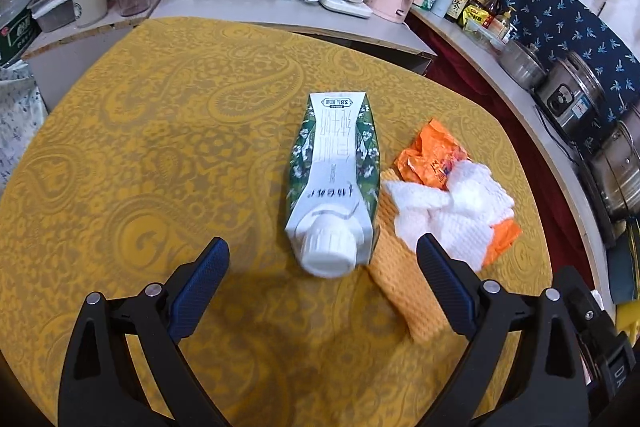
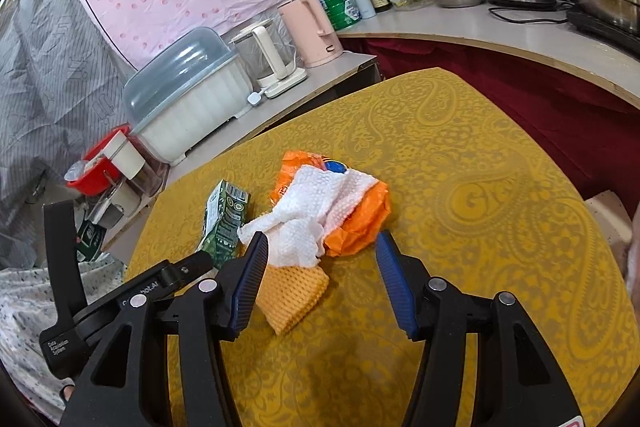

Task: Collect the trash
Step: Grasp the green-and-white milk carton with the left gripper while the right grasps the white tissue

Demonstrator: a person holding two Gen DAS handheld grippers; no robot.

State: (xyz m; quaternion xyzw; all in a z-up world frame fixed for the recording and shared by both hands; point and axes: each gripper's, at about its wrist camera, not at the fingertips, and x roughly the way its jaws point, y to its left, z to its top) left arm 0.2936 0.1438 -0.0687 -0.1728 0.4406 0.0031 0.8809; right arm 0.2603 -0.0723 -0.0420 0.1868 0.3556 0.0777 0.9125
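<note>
Both grippers fill the bottom of each frame: my left gripper [image 1: 323, 247] w/ blue pads spread wide, holding nothing; my right gripper [image 2: 322, 245] likewise wide apart & empty. Centre of left view: green-and-white milk carton w/ white screw cap [image 1: 334, 179] lying on its side on the yellow paisley tablecloth [image 1: 160, 147], cap toward me. Just right of it, crumpled white paper towel [image 1: 452, 211] lying over a crumpled orange plastic wrapper [image 1: 432, 155], both partly over a yellow waffle-weave cloth [image 1: 404, 291]. Progress, my guess: nothing collected yet, all trash remains on table. No bin visible in either view. Carton mostly hidden behind my finger in right view; wrapper print unreadable.
</note>
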